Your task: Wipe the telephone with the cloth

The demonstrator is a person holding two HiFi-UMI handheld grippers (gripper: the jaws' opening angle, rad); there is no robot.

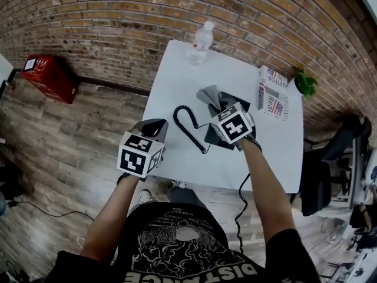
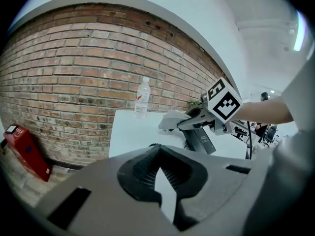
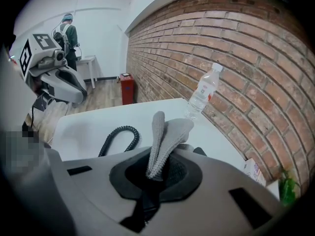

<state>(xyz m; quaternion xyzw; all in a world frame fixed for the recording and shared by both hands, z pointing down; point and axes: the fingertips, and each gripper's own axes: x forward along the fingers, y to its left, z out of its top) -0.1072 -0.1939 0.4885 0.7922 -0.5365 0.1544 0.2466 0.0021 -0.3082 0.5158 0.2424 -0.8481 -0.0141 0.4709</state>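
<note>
**Inspector:** State of the right tongs (image 1: pixel 222 108)?

**Assessor:** Closed on the grey cloth (image 3: pixel 165 136). A fold is pinched between the jaws and the rest stands out ahead of the tips.

**Inspector:** And the telephone (image 1: pixel 217 137)?

**Assessor:** On the worktop (image 1: pixel 177 81), directly beneath the right tongs and largely masked by them. Its dark body appears to run roughly along the line of the tongs, and the coiled cord (image 1: pixel 187 122) trails off to their left. In my judgement the wipe needs only a short drop, then strokes along that length.

**Inspector:** Left tongs (image 1: pixel 151 128)?

**Assessor:** The tips meet with nothing between them (only bare worktop shows through the slit behind them). They sit well to the left of the telephone, pointing towards it, near the worktop's front edge. The right tongs are plainly the nearer. The left could steady the telephone but would have to travel across first.
</note>
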